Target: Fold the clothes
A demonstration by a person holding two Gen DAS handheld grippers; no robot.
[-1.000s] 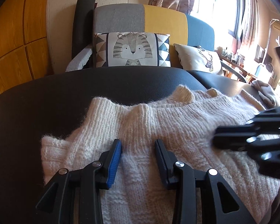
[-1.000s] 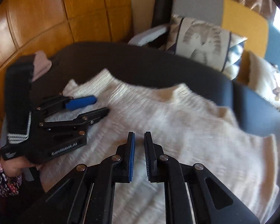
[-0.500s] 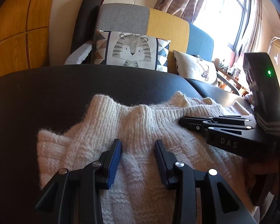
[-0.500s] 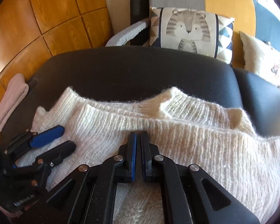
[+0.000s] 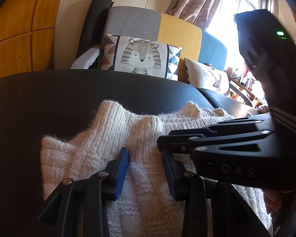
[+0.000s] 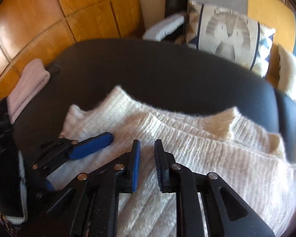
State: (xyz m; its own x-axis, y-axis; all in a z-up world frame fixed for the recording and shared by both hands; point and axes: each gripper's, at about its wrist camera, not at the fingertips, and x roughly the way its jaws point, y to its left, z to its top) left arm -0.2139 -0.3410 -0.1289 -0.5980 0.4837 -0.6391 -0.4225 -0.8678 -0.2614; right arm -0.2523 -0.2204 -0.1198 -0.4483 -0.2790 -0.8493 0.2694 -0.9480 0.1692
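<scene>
A cream knitted sweater (image 5: pixel 148 158) lies spread flat on a black leather seat (image 5: pixel 69 98), filling the lower half of both views from about 8 o'clock round to 4 o'clock. Its ribbed edge runs across the middle of the seat, with folded layers showing along that edge in the right wrist view.

The left gripper (image 5: pixel 146 169) sits at 6 o'clock in its own view, jaws standing wide apart over the knit, with nothing between them. In the right wrist view the same gripper (image 6: pixel 84 154) appears at 8 o'clock, one blue pad lying on the sweater's left end.

The right gripper (image 6: pixel 147 162) hangs at 6 o'clock in its own view, jaws parted by a narrow gap and empty, just above the fabric. From the left wrist view it (image 5: pixel 161 142) comes in from 3 o'clock, its tip right beside the left gripper's right finger.

Behind the seat, at 12 o'clock, a tiger cushion (image 5: pixel 142 56) leans on a grey and yellow chair (image 5: pixel 157 25). A folded pink cloth (image 6: pixel 27 85) rests at 9 o'clock on the seat's edge
</scene>
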